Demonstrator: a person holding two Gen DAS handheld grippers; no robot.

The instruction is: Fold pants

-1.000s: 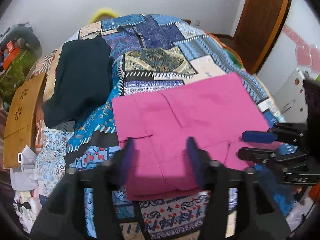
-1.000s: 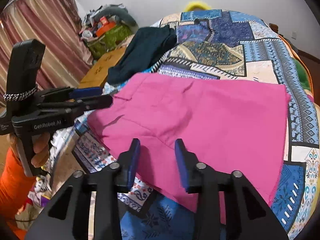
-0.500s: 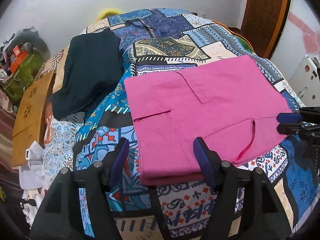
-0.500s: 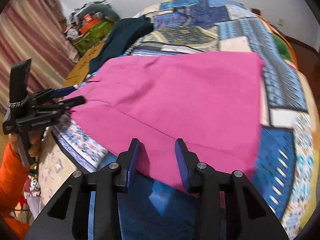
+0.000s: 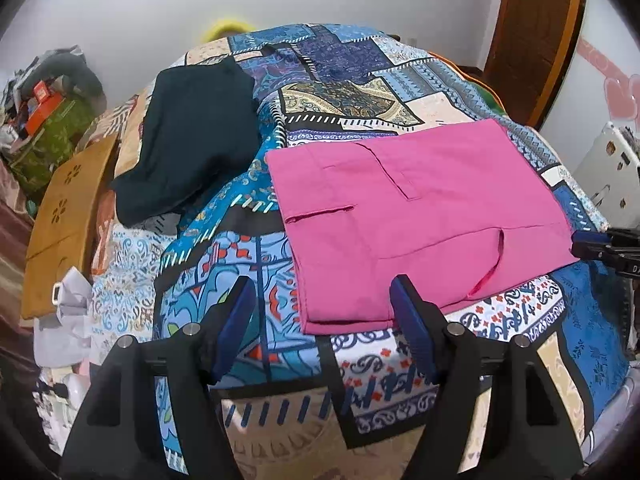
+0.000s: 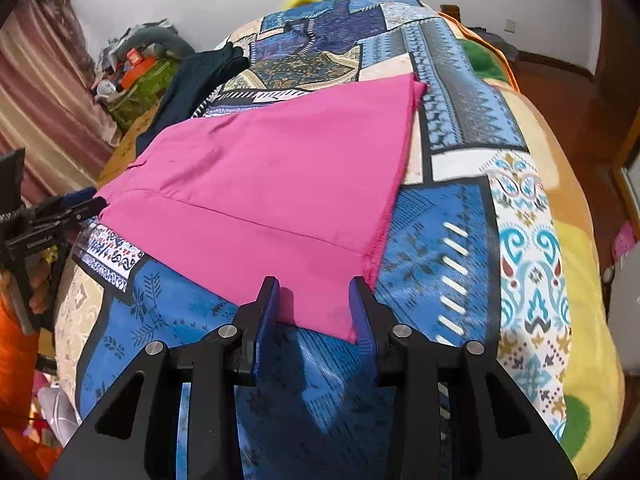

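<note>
Since a second ago we have drawn our left gripper (image 5: 322,308) back off the pink pants (image 5: 420,216), so its jaws no longer frame the cloth from above but stand at the near left corner of the fold, and our right gripper (image 6: 316,304) has slid along to the near right corner of the pants (image 6: 272,184). The left jaws are opening and stand well spread; the corner of the pants sits in the gap between them, but neither pad presses on it. The right jaws are closing, narrower than the left ones, and the near corner of the pink cloth lies between them; the pads do not yet pinch it. The pants lie folded flat on the patchwork bedspread (image 5: 256,264), toward the near edge of the bed, with a pocket slit on the left part and a hem running down the right side. A dark garment (image 5: 192,136) lies on the far left of the bed, well apart from the pants. Left of the bed stands a wooden board (image 5: 64,216) with flower cut-outs. A wooden door (image 5: 536,36) shows at the far right.
</note>
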